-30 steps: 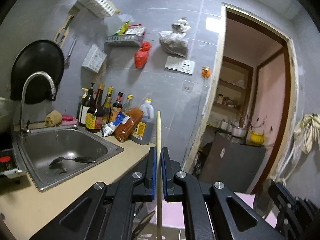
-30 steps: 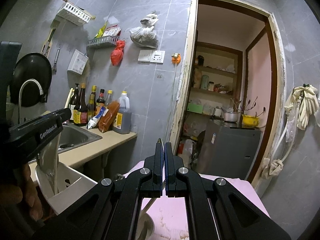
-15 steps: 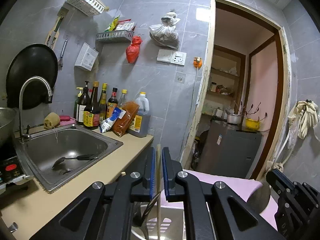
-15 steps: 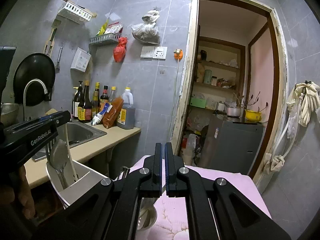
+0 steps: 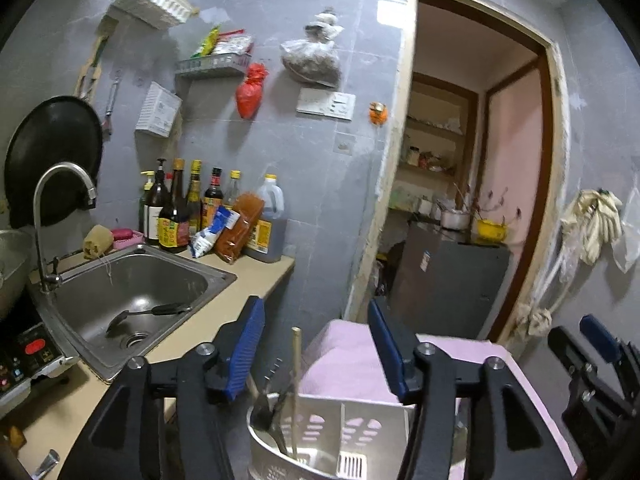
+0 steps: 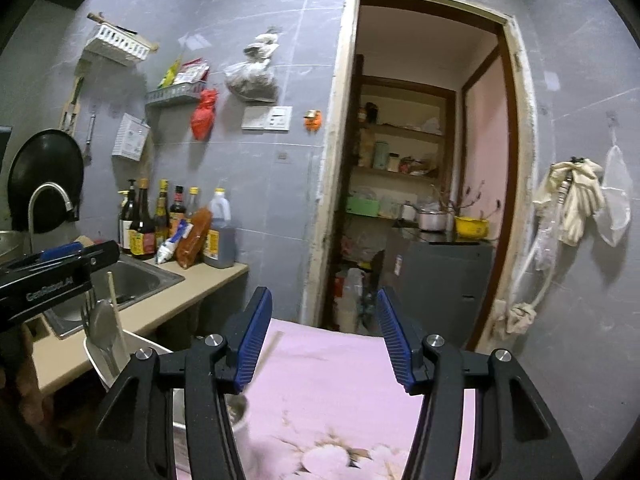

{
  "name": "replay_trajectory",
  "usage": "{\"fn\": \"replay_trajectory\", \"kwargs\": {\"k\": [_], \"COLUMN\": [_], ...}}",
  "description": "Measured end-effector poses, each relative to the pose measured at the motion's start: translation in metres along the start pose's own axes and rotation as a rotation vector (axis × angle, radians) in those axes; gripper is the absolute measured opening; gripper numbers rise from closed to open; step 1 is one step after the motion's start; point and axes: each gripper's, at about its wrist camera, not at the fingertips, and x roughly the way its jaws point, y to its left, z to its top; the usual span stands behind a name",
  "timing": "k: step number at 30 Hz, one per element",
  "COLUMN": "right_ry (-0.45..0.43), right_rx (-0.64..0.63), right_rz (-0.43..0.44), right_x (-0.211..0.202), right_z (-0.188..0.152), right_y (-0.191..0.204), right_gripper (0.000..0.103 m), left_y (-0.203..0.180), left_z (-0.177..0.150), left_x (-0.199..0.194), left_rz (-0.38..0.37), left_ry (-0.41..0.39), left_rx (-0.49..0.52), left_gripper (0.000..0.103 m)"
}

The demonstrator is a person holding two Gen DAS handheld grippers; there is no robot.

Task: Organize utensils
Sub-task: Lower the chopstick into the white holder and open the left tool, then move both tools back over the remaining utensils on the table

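Note:
My left gripper (image 5: 316,344) hangs over a white slotted utensil holder (image 5: 352,432), its jaws opening. A wooden chopstick (image 5: 295,376) stands loose in the holder below the blue pads, touching neither, beside a fork and a spoon. In the right wrist view the holder (image 6: 132,354) with its spoon (image 6: 102,322) sits at the left under the left gripper (image 6: 60,276). My right gripper (image 6: 324,336) is over the pink cloth (image 6: 332,384), jaws opening, nothing between them. A thin pale stick (image 6: 274,342) shows blurred by its left pad. The right gripper (image 5: 592,356) also shows at the left wrist view's right edge.
A steel sink (image 5: 132,280) with a ladle (image 5: 148,312) and a tap (image 5: 60,200) lies to the left. Sauce bottles (image 5: 192,208) line the beige counter's (image 5: 256,276) back. An induction cooker (image 5: 28,356) is at the far left. A doorway (image 6: 420,180) with a grey cabinet (image 6: 436,276) is ahead.
Both grippers went from shut to open. The left let go of the chopstick, which now stands lower in the holder. The right gripper rose and the pink cloth came into fuller view.

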Motion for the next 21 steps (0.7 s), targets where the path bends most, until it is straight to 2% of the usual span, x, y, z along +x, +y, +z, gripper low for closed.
{"fn": "replay_trajectory", "kwargs": {"k": [2,3,4,5,9,11,13,21], "right_ry": [0.006,0.009,0.011,0.010,0.014,0.023,0.027,0.071], "right_rx": [0.010,0.015,0.023,0.032,0.055,0.068,0.075,0.073], "right_rz": [-0.026,-0.035,-0.048,-0.061,-0.100,-0.117,-0.134,-0.221], "right_x": [-0.007,-0.010,-0.015,-0.018,-0.031,-0.038,-0.044,-0.064], "right_z": [0.002,0.002,0.003,0.003,0.001,-0.003,-0.007,-0.025], "right_y": [-0.011,-0.016,-0.023,-0.030,-0.056,-0.072,-0.084,-0.146], "right_gripper": [0.052,0.055,0.063,0.071,0.082,0.095,0.101,0.102], "left_y": [-0.008,-0.011,-0.017,-0.021,-0.043,-0.056,-0.067,-0.122], "left_z": [0.002,0.003,0.003,0.003,-0.001,-0.004,-0.007,-0.026], "left_x": [-0.006,-0.008,-0.013,-0.016,-0.028,-0.036,-0.041,-0.056], "left_rz": [-0.013,-0.020,-0.035,-0.040,-0.071,-0.088,-0.107,-0.184], "left_ry": [0.009,0.012,0.021,0.024,0.043,0.039,0.036,0.058], "left_rx": [0.020,0.026,0.040,0.051,0.097,0.112,0.117,0.147], "left_gripper": [0.065,0.074,0.080,0.082,0.095,0.098,0.100,0.101]}}
